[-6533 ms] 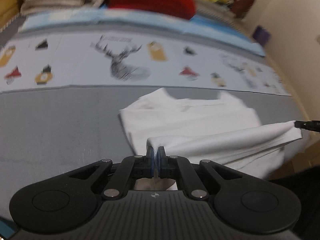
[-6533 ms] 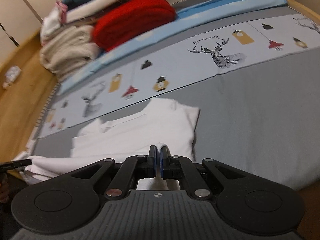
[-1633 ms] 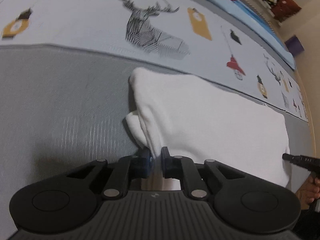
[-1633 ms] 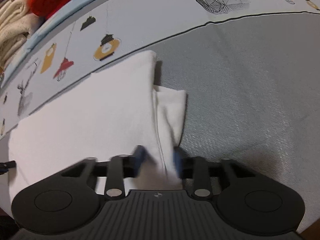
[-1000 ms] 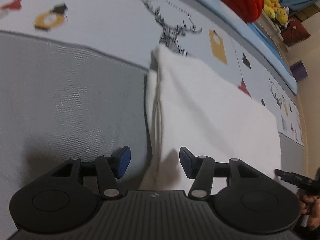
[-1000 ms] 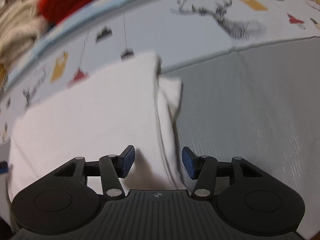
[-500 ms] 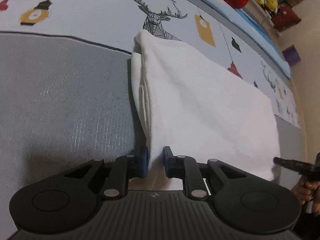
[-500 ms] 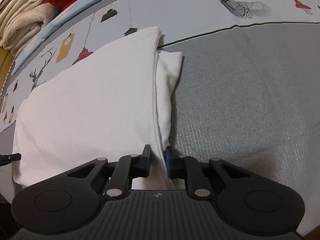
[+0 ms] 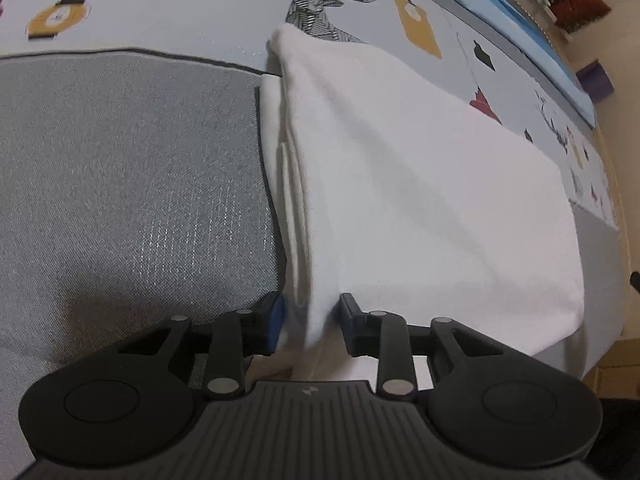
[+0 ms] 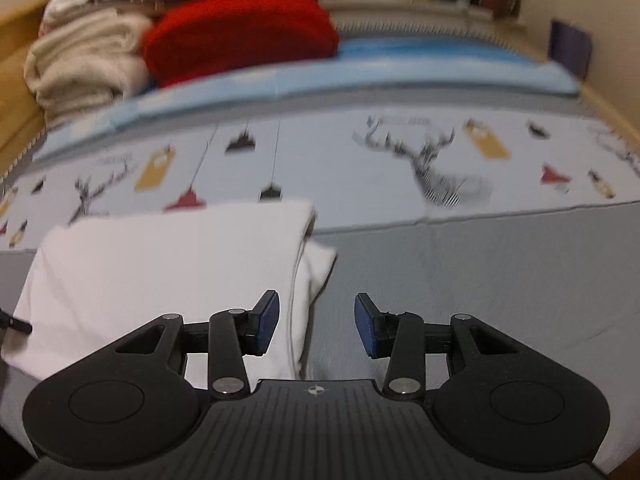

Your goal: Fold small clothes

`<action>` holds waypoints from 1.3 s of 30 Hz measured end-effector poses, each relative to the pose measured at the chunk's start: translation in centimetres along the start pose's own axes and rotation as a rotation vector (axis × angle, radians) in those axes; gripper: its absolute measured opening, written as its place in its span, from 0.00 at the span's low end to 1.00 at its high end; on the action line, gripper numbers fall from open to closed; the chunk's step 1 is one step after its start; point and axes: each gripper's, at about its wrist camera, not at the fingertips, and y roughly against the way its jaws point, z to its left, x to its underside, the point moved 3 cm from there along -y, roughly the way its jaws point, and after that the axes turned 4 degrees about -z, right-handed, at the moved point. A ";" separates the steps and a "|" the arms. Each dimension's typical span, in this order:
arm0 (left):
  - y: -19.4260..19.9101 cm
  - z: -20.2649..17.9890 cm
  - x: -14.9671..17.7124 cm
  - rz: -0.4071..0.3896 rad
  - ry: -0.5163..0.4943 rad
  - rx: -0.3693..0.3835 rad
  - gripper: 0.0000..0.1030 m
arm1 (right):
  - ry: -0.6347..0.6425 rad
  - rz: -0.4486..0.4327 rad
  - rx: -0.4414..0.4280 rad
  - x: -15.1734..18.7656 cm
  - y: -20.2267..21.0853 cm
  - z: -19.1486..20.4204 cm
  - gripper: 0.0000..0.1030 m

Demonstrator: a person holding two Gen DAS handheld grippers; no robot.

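Both grippers have let go since the last frame. Left gripper (image 9: 308, 322) parted, shirt (image 9: 420, 200) edge between its fingers; right gripper (image 10: 316, 322) wide apart, shirt ahead-left, bare bed (image 10: 500, 280) ahead-right.

Right-wrist view blurred, esp. red blanket (image 10: 240, 28) & beige towels (image 10: 84, 60) at back.

White garment (image 9: 420, 184): soft matt cloth. Bed cover (image 9: 132, 184): grey coarse weave. Left tool (image 9: 310, 322): matt black ribbed plastic, blue pads.
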 end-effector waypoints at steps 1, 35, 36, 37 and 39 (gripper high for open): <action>0.1 -0.3 0.1 -0.005 -0.015 0.002 0.21 | -0.014 0.008 0.028 0.2 0.0 -0.1 0.42; 6.4 -12.3 -1.7 -0.191 -0.082 0.334 0.15 | -0.114 0.013 0.083 0.6 -1.0 -1.4 0.41; 5.9 -14.5 -2.0 -0.188 -0.101 0.363 0.15 | -0.120 0.014 0.084 0.6 -1.1 -1.5 0.41; 5.4 -16.6 -2.0 -0.181 -0.118 0.387 0.15 | -0.126 0.016 0.083 0.6 -1.1 -1.4 0.41; 3.8 -21.3 -1.6 -0.156 -0.150 0.431 0.15 | -0.136 0.021 0.079 0.7 -1.3 -1.4 0.41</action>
